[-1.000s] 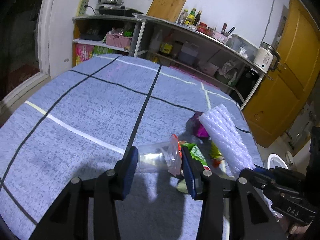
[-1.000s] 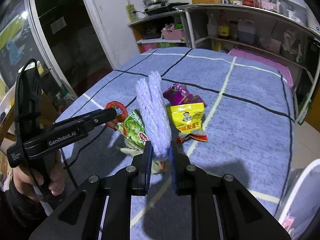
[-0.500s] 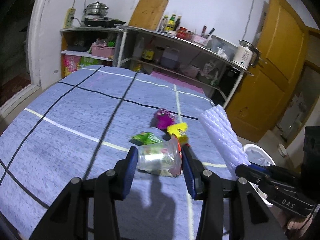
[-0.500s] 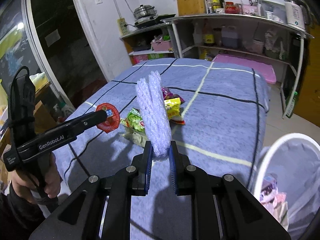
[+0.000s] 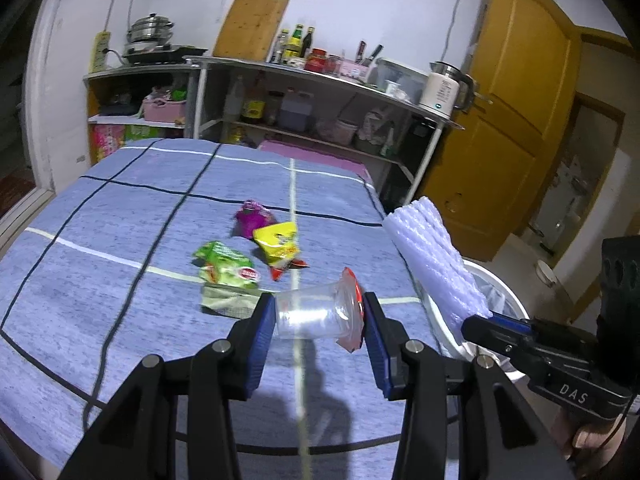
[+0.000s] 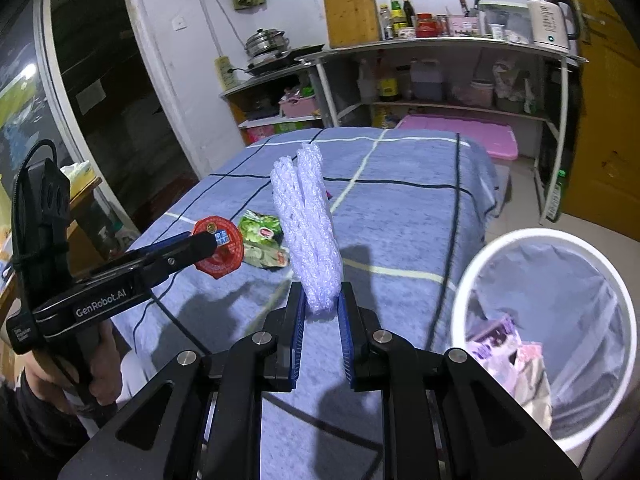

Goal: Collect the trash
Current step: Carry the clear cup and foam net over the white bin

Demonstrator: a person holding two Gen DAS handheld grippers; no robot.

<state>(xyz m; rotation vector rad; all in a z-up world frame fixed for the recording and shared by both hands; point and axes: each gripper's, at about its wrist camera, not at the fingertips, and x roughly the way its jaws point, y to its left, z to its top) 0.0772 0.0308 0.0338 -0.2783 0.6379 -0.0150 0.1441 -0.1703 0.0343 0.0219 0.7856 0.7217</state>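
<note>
My left gripper is shut on a clear plastic cup with a red foil lid, held sideways above the blue table cloth. My right gripper is shut on a white foam net sleeve that stands up from its pads; the same sleeve shows at the right of the left wrist view. Green, yellow and purple snack wrappers lie on the cloth. A white bin with a liner holds wrappers, low right of the table.
Metal shelves with bottles, a kettle and boxes stand behind the table. A yellow door is at the right. A pink box lies under the shelf. A hand grips the left tool's handle.
Both grippers have swung to the right with their loads; the bin has come into view, and the wrappers on the cloth now lie further left and further off.
</note>
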